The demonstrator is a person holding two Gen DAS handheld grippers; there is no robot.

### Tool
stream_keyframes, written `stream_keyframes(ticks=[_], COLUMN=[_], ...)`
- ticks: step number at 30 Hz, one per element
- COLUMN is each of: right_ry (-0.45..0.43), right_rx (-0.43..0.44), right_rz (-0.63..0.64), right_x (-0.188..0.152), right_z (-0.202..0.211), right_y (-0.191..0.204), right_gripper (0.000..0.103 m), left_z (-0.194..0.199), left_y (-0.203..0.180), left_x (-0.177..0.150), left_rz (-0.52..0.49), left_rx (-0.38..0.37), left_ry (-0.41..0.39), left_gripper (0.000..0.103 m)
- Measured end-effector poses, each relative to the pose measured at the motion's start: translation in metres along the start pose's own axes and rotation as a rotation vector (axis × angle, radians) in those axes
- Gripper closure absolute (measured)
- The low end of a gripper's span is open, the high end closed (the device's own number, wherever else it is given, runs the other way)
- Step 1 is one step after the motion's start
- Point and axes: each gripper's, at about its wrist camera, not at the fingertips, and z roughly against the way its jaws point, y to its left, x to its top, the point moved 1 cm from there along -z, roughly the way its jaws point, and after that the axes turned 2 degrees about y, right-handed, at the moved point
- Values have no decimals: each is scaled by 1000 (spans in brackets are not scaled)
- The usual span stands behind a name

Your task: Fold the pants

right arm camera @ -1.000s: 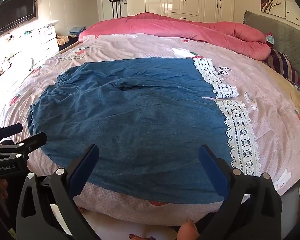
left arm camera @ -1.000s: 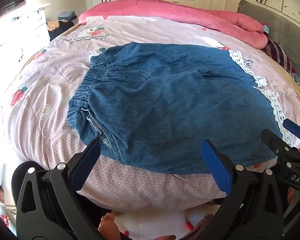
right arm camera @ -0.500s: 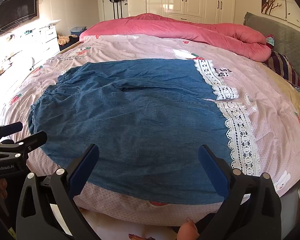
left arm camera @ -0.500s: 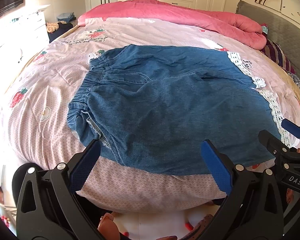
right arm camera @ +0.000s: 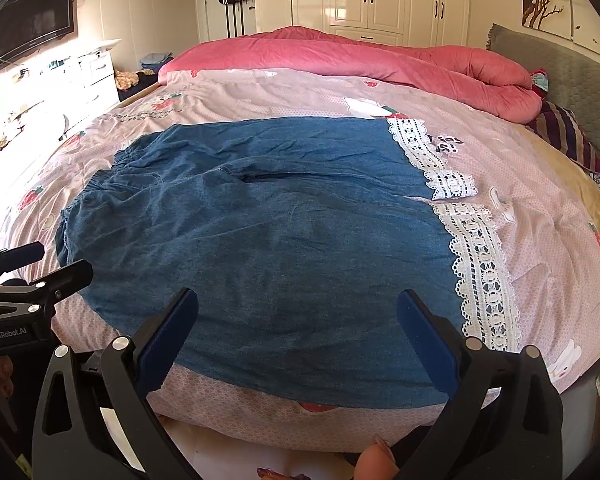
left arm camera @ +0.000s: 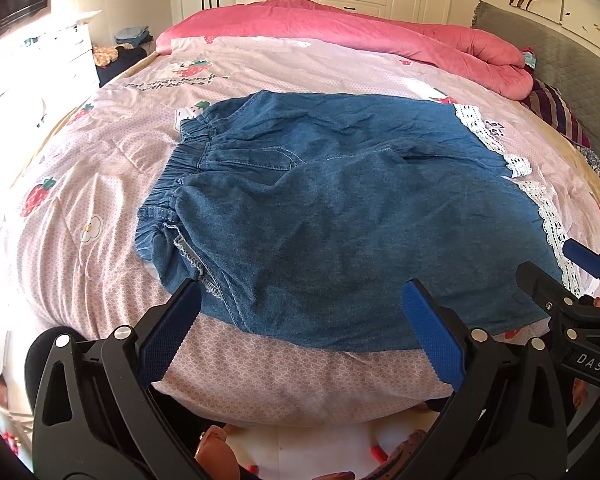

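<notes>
Barely anything has shifted: your left gripper (left arm camera: 300, 336) and right gripper (right arm camera: 295, 332) hover spread wide, seemingly short of the unfolded pants (left arm camera: 360, 220).

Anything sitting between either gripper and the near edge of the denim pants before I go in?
Nothing visible. The left gripper and right gripper are both open at the bed's near edge, with only bare pink bedsheet between them and the denim pants, which lie flat and uncovered.
</notes>
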Motion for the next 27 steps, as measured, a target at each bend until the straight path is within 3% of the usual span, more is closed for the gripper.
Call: stream_keyframes(ticks=[21,27], right_ry=[5,3], right_rx=[7,53], right_rz=[4,14], right_x=[-1,5], right_z=[-5,-10], right_y=[3,7], right_gripper=[4,4], left_z=[-2,-8], left_y=[-4,0], left_x=[1,3], left_rz=[-12,-1], left_rx=[-8,-28], left_ry=[-8,5], left_gripper=[9,9])
